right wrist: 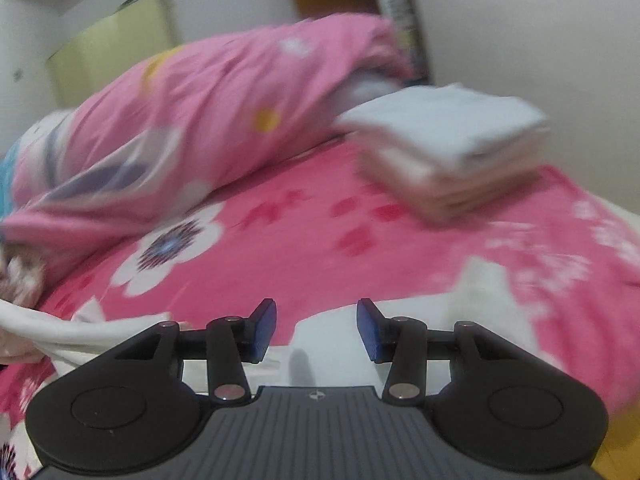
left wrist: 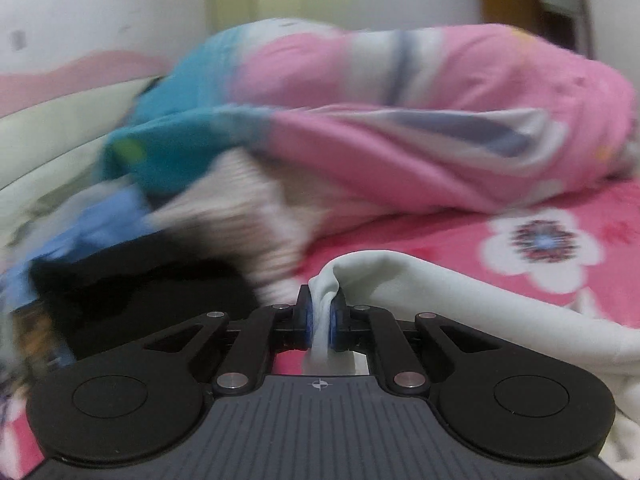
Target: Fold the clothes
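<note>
left tongs point(left wrist: 321, 316) pinch white garment point(left wrist: 460, 300); right tongs point(right wrist: 317, 330) gape, empty.

White garment point(left wrist: 460, 292): soft, rumpled, one bunched edge lifted, rest draped over pink floral bedsheet point(left wrist: 440, 232). Folded white stack point(right wrist: 448, 148) farther back.

You get soft, even indoor light with little shadow. Motion blur smears the quilt point(left wrist: 400, 120) and folded stack point(right wrist: 448, 148); fisheye bends the edges, and dark corners vignette both views.
</note>
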Tool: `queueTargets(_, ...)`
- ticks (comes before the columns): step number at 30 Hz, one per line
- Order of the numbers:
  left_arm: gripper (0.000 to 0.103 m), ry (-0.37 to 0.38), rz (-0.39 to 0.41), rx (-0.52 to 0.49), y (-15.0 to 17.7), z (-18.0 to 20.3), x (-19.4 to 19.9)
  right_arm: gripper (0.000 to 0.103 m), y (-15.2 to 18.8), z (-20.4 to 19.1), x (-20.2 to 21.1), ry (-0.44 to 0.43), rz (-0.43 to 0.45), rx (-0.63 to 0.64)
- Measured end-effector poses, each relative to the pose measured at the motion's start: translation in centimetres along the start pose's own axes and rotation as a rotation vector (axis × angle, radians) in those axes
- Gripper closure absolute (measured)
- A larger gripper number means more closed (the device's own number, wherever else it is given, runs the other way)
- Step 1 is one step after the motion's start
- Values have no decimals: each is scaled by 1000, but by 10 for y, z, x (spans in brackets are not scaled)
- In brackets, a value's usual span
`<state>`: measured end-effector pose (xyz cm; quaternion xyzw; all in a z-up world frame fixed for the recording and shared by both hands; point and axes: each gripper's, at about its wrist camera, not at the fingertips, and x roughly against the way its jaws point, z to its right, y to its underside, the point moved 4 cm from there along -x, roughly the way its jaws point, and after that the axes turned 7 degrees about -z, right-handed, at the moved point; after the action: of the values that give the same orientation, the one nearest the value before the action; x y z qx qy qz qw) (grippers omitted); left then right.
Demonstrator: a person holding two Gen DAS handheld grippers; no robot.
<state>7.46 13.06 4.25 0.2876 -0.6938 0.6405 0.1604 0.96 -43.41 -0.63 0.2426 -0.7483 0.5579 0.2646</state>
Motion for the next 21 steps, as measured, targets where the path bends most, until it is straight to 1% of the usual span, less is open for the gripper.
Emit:
queueTargets(2, 96, -66, -24, 49, 10, -28, -1, 56, 0, -19, -13, -27, -23, 42)
queueTargets(4, 96, -121, -66, 97, 21, -52, -7, 56, 1, -32, -22, -33, -36, 64)
queueTargets(5, 94, -117, -107, 103, 27, -58, -13, 56, 1, -36, -27, -33, -47, 79)
queueTargets(7, 86, -77, -188, 151, 38, -66, -20, 56, 3, -45, -35, -32, -69, 109)
queueTargets(8, 83, -52, -204, 166, 42, -67, -19, 56, 3, -45, -39, -26, -78, 115)
queueTargets(9, 73, -37, -205, 162, 44, -66, -14, 56, 2, -44, -42, -16, -86, 116)
queueTargets(10, 60, -34, -185, 152, 43, -63, -9, 56, 1, -44, -45, -7, -94, 117)
queueTargets(11, 53, -36, -154, 146, 40, -61, -2, 56, 0, -43, -48, 3, -101, 118)
queueTargets(12, 41, -32, -117, 146, 36, -58, 6, 56, -1, -42, -52, 9, -109, 118)
queueTargets(13, 35, -28, -80, 147, 31, -55, 14, 56, -3, -41, -56, 0, -117, 115)
queueTargets(14, 34, -17, -49, 154, 25, -54, 20, 56, -6, -41, -60, -8, -125, 112)
queueTargets(15, 33, -3, -20, 159, 19, -52, 25, 56, -8, -40, -64, -16, -133, 110)
queueTargets(17, 29, 63, 12, 144, 8, -36, 31, 56, -12, -39, -72, -33, -149, 104)
queueTargets(18, 27, 112, 9, 116, 4, -23, 31, 55, -15, -38, -76, -41, -157, 101)
queueTargets(20, 27, 221, -24, 34, 1, 12, 25, 50, -19, -37, -85, -56, -174, 96)
queueTargets(21, 27, 272, -43, -8, 0, 31, 21, 42, -21, -36, -93, -57, -185, 93)
